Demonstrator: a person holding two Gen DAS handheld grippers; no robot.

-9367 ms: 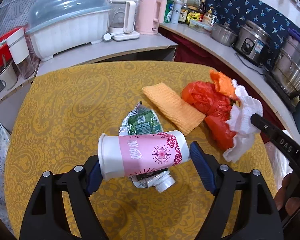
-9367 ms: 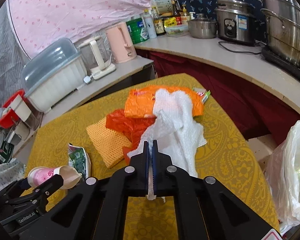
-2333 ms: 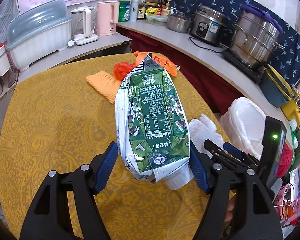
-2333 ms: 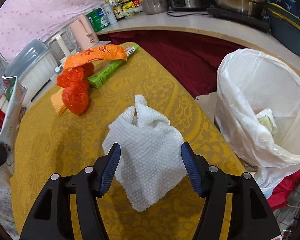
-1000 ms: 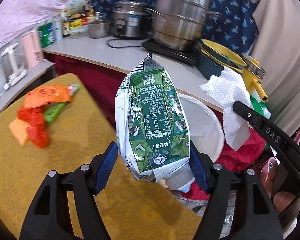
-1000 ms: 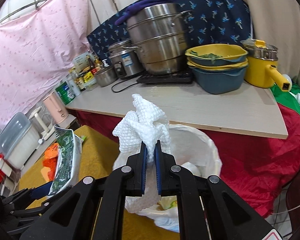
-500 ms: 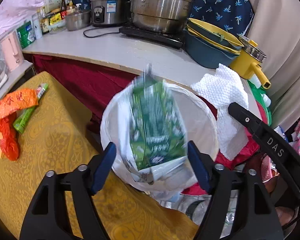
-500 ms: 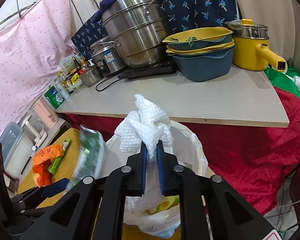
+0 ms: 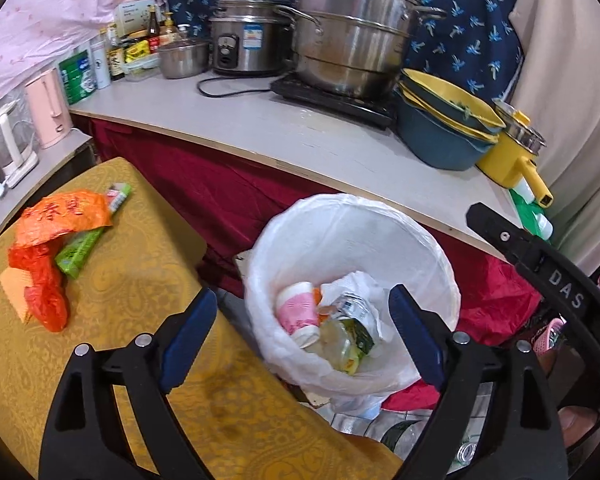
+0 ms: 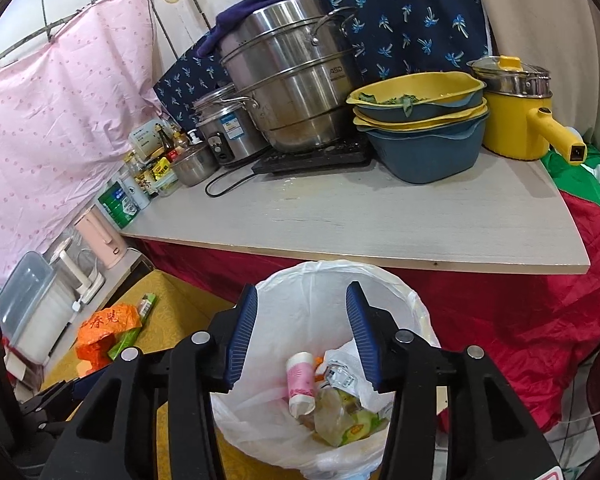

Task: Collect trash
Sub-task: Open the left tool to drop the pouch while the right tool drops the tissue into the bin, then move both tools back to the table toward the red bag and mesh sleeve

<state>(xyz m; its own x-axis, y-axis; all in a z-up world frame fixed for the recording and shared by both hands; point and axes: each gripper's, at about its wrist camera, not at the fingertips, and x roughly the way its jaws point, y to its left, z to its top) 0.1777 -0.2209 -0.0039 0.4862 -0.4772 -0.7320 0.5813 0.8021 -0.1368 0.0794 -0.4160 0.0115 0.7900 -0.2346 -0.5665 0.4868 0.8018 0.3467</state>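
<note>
Both grippers hang open and empty over a bin lined with a white bag (image 9: 432, 248) (image 10: 332, 272). My left gripper (image 9: 300, 338) and my right gripper (image 10: 302, 334) frame its mouth. Inside lie a pink paper cup (image 9: 298, 312) (image 10: 299, 378), a crumpled carton (image 9: 354, 322) and white paper (image 10: 350, 364). On the yellow table (image 9: 132, 280) remain an orange wrapper (image 9: 62, 214) (image 10: 108, 326), a red plastic bag (image 9: 44, 286), a green packet (image 9: 80, 250) and a yellow cloth (image 9: 14, 294).
A grey counter (image 9: 300, 132) behind the bin carries a steel steamer (image 9: 356, 28), a rice cooker (image 9: 246, 32), stacked blue and yellow bowls (image 9: 444, 120), a yellow pot (image 10: 516, 104) and bottles. Red cloth (image 10: 520, 320) hangs below it. Kettles (image 9: 46, 108) stand at the left.
My left gripper opened and the green carton fell into the bin. My right gripper opened and the white paper towel dropped in too. Both jaws now stand empty.
</note>
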